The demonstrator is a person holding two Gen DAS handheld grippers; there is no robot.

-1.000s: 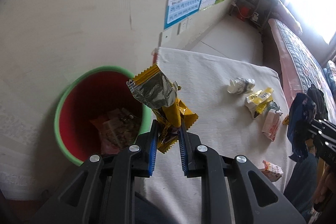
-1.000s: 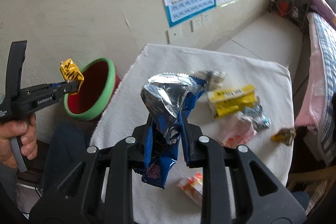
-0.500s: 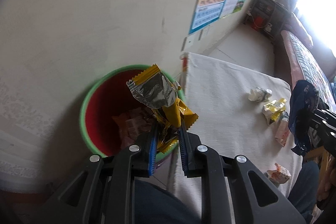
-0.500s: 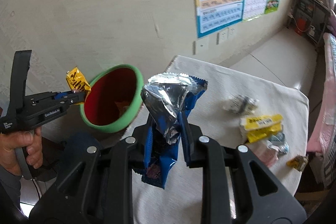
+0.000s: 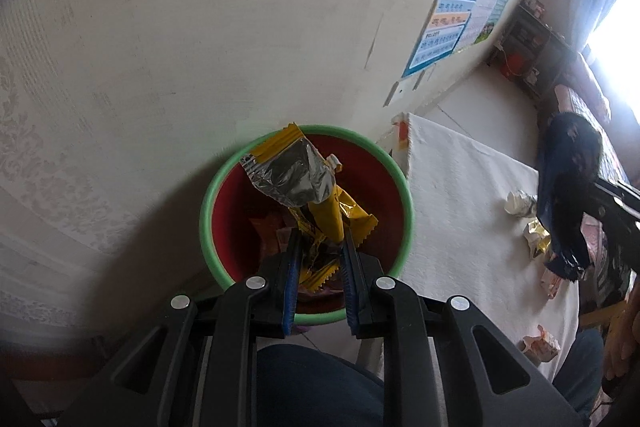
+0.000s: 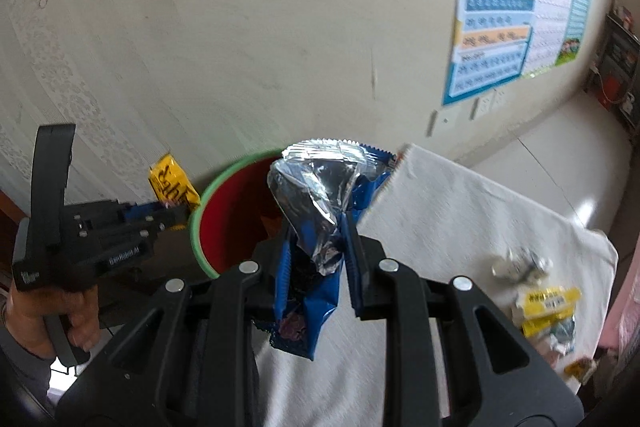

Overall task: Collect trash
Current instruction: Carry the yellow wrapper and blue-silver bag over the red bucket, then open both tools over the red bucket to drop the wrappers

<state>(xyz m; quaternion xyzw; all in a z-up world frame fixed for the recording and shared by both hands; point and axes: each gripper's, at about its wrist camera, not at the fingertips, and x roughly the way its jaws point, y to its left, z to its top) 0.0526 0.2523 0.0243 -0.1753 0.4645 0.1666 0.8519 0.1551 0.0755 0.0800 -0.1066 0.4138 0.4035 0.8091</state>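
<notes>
My left gripper (image 5: pixel 319 241) is shut on a yellow foil wrapper (image 5: pixel 304 183) and hangs right over the red bin with a green rim (image 5: pixel 206 203). Several wrappers lie in the bin's bottom. My right gripper (image 6: pixel 316 227) is shut on a blue foil wrapper (image 6: pixel 320 187) above the table's near corner, beside the bin (image 6: pixel 196 223). From the right wrist camera the left gripper (image 6: pixel 176 215) shows at the left with the yellow wrapper (image 6: pixel 173 183) at its tips. From the left wrist camera the blue wrapper (image 5: pixel 564 179) hangs at the right.
A white cloth-covered table (image 5: pixel 460 211) stands right of the bin with several wrappers (image 6: pixel 546 303) and a crumpled white one (image 5: pixel 518 203) on it. A plaster wall with posters (image 6: pixel 500 15) is close behind. A dark-trousered knee (image 5: pixel 316 387) sits under the left gripper.
Both grippers have swung left toward the bin. The yellow wrapper went from above the bin's right rim to over its middle. The blue wrapper came from mid-table to the corner by the bin.
</notes>
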